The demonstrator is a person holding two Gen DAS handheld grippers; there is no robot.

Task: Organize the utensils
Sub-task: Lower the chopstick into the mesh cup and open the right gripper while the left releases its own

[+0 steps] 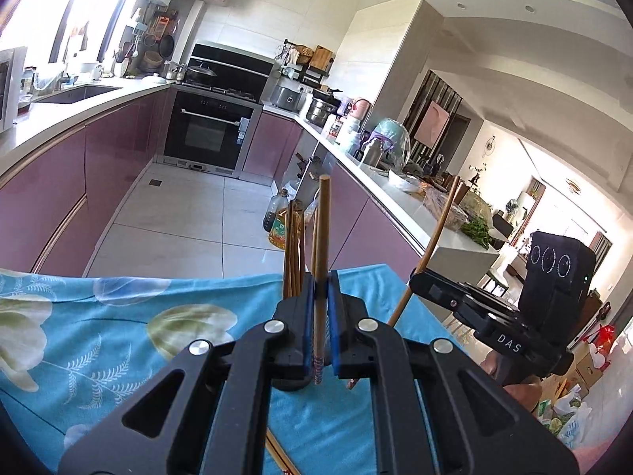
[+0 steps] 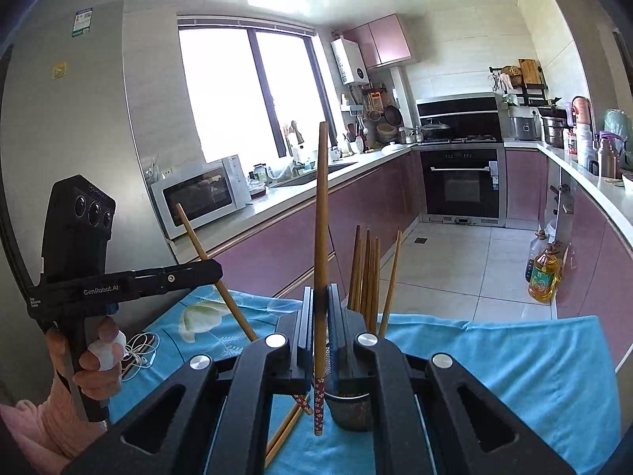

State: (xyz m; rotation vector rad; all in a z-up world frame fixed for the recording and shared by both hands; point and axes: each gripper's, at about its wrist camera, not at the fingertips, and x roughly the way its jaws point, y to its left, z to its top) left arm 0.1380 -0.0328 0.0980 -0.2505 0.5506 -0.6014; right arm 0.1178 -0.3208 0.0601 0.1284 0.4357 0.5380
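Observation:
My left gripper is shut on a wooden chopstick and holds it upright above the blue flowered cloth. My right gripper is shut on another chopstick, upright, its patterned tip hanging beside a metal mesh holder. Several chopsticks stand in that holder; they also show behind the left fingers. The left gripper shows at the left of the right wrist view, with its slanted chopstick. The right gripper shows at the right of the left wrist view. Loose chopsticks lie on the cloth.
The blue flowered cloth covers the table. A phone with white earphones lies at the cloth's left edge. An oil bottle stands on the tiled floor. Pink kitchen cabinets, an oven and a microwave stand beyond.

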